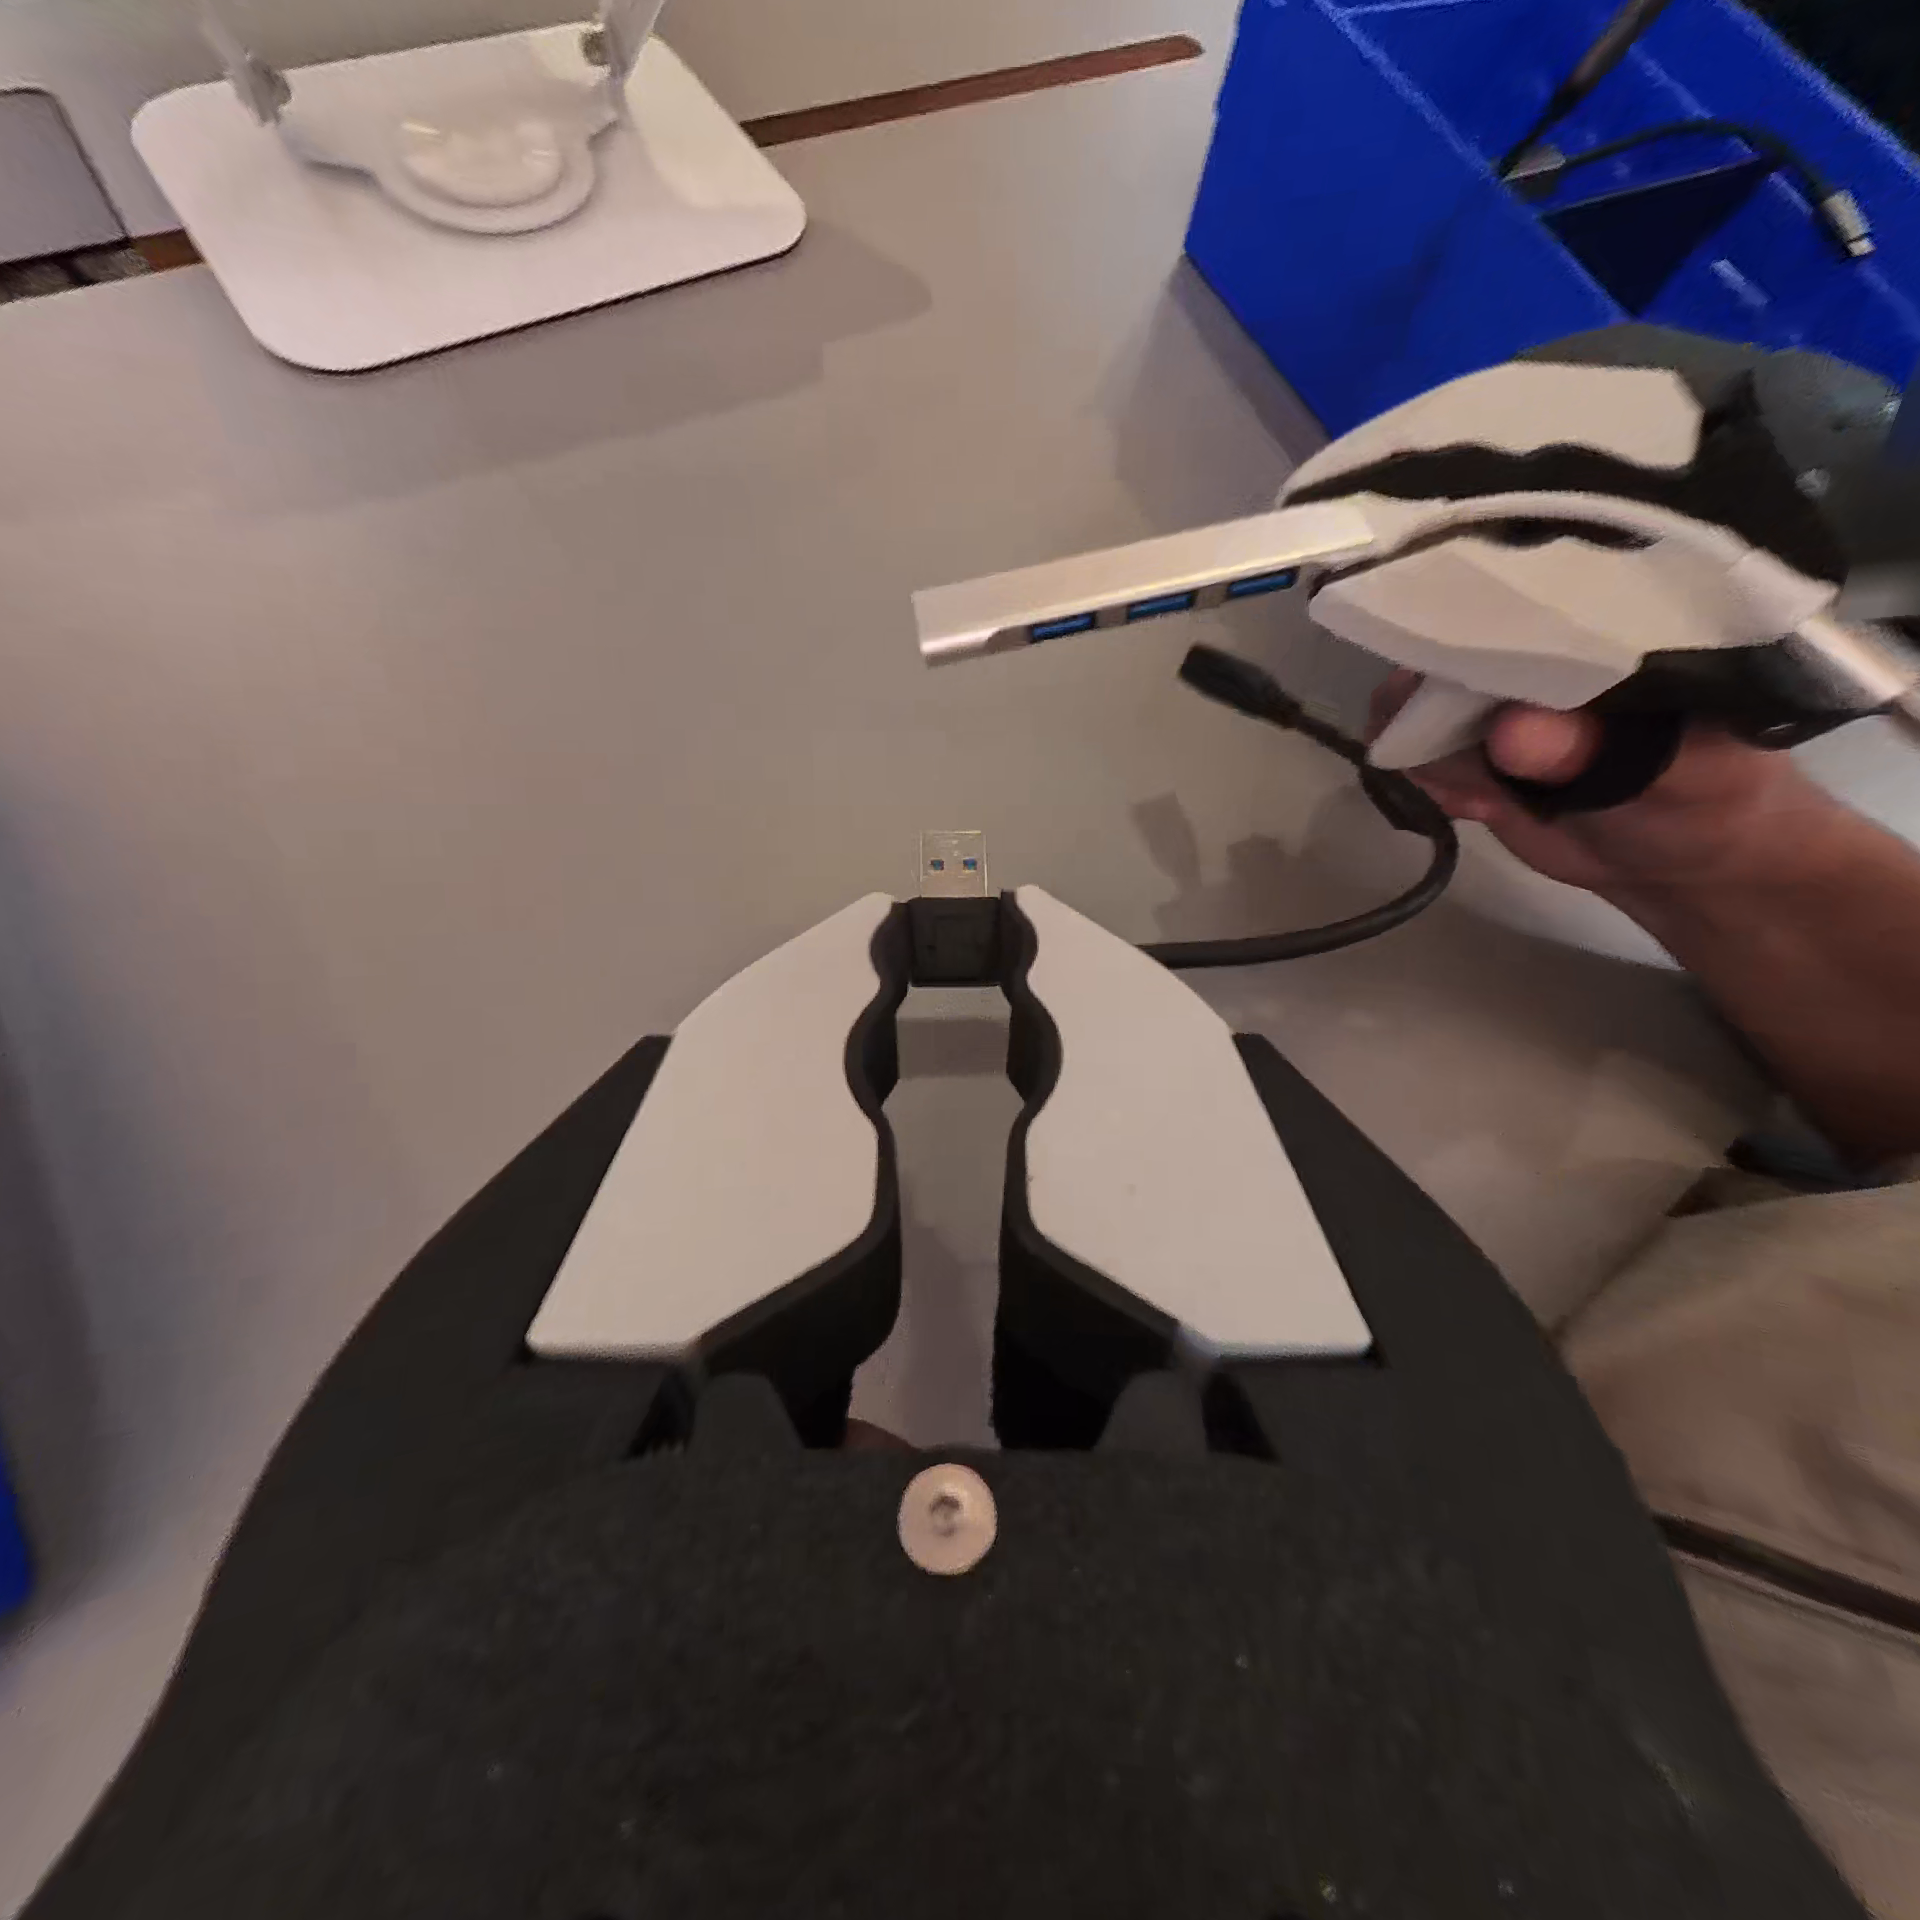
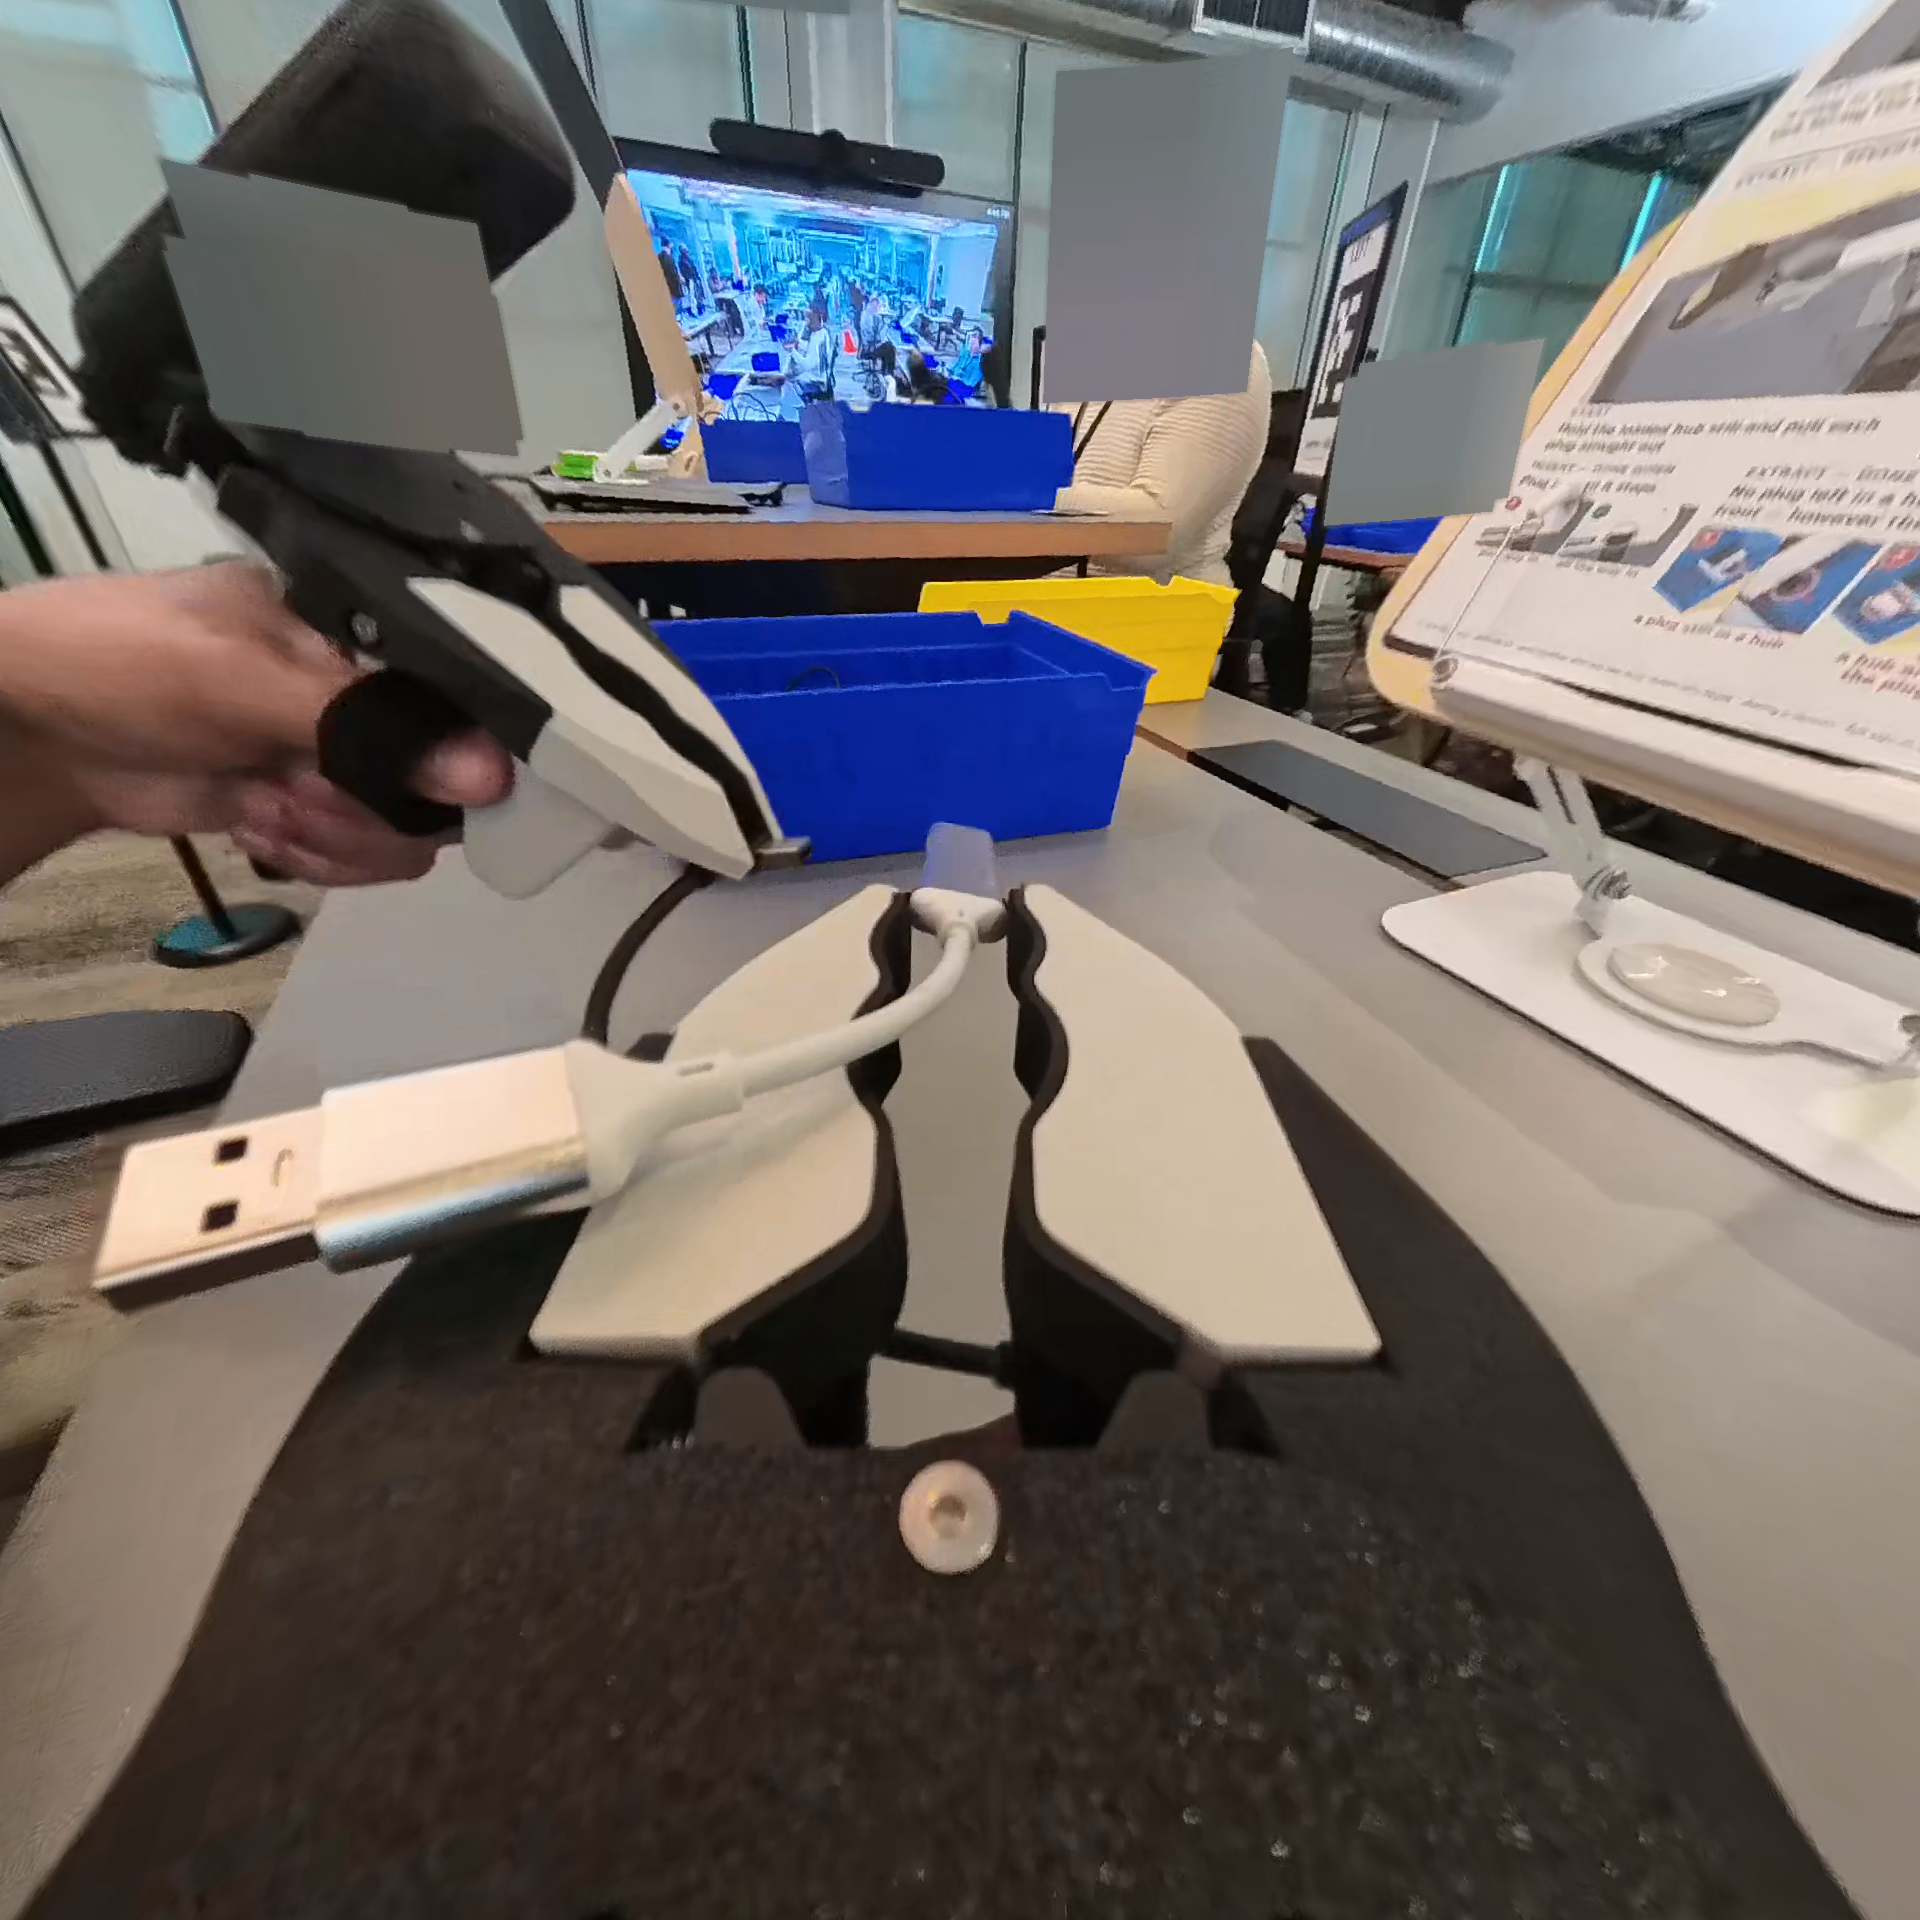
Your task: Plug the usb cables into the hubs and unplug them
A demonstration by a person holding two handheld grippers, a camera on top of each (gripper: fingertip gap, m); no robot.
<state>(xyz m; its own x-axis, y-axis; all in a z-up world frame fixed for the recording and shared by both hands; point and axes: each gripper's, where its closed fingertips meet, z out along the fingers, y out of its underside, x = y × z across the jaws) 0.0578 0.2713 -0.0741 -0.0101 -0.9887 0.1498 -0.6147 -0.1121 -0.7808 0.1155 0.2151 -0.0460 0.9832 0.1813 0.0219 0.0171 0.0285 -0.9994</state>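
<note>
Pinching the black housing of a USB plug (image 1: 951,914), the left gripper (image 1: 954,940) has its jaws closed on it with the metal tongue pointing forward, clear of the fingertips; the plug's black cable (image 1: 1340,930) loops away to the right over the grey table (image 1: 520,675). Up and to the right of that plug, well apart from it and above the table, hangs the silver hub (image 1: 1132,592), held by one end in the right gripper (image 1: 1340,551), whose jaws are pressed onto it; the row of blue ports (image 1: 1164,606) faces down and toward the plug. From the right wrist view the hub (image 2: 961,862) shows end-on between the fingertips, its short white lead (image 2: 831,1060) and own connector (image 2: 343,1174) drooping to the left over the finger.

The hub looks light and rigid, a slim metal bar, likely slick; a grip on its end leaves it free to lever under insertion force, so a firm squeeze near the ports would serve better. The plug housing is stiff and gives flat faces to clamp; the cable is limp and should not be used to steer. Behind the hub stands a blue bin (image 1: 1455,208).
</note>
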